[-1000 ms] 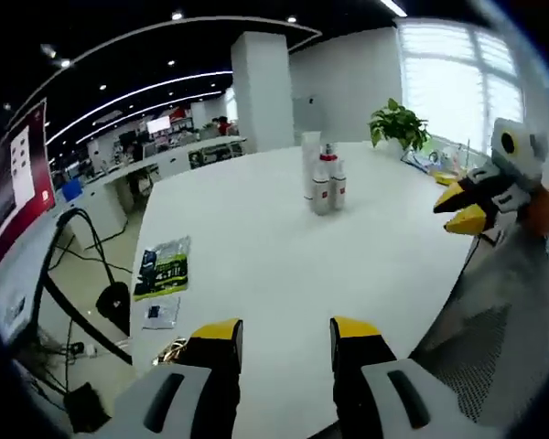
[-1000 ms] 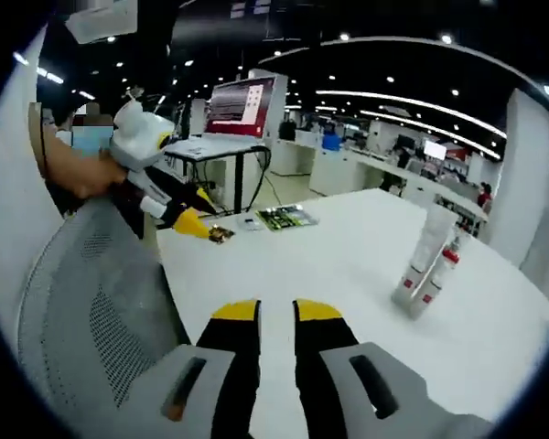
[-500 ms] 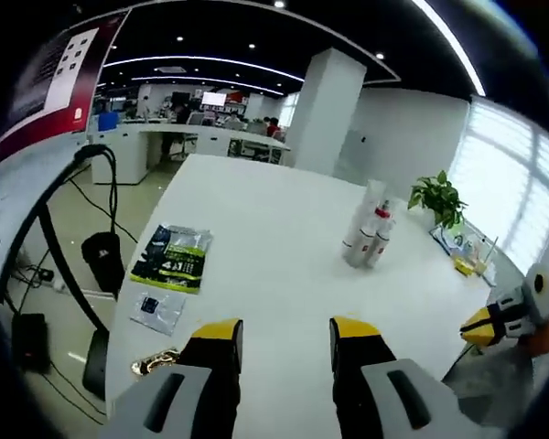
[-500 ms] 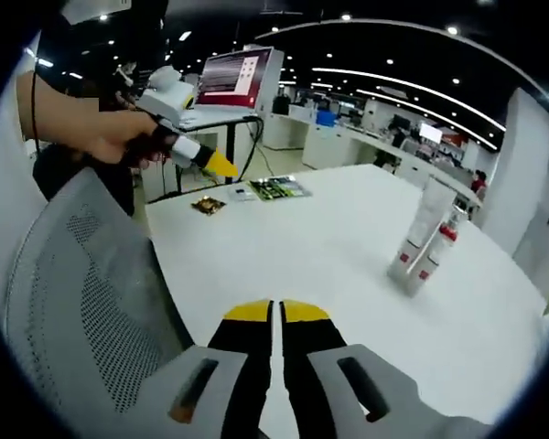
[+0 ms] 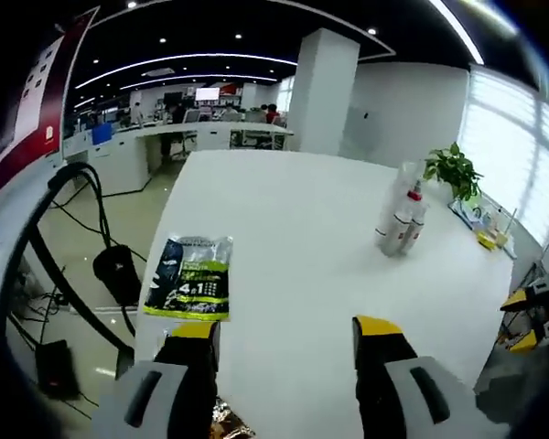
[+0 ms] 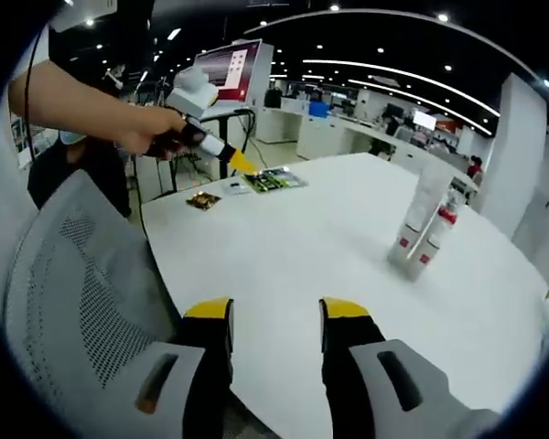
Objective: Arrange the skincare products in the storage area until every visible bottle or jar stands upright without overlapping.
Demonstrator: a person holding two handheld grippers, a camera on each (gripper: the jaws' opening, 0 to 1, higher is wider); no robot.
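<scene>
While still approaching: bottles (image 5: 401,219) clustered upright at right of frame, far off on table (image 5: 293,238); left gripper (image 5: 284,340) and right gripper (image 6: 274,315) spread, empty. Next: reach in.

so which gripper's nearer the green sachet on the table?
Left. The left gripper hovers just short of the green sachet, which lies beyond its left finger. The right gripper sits at the table's near edge, with the sachet far across the white table.
</scene>
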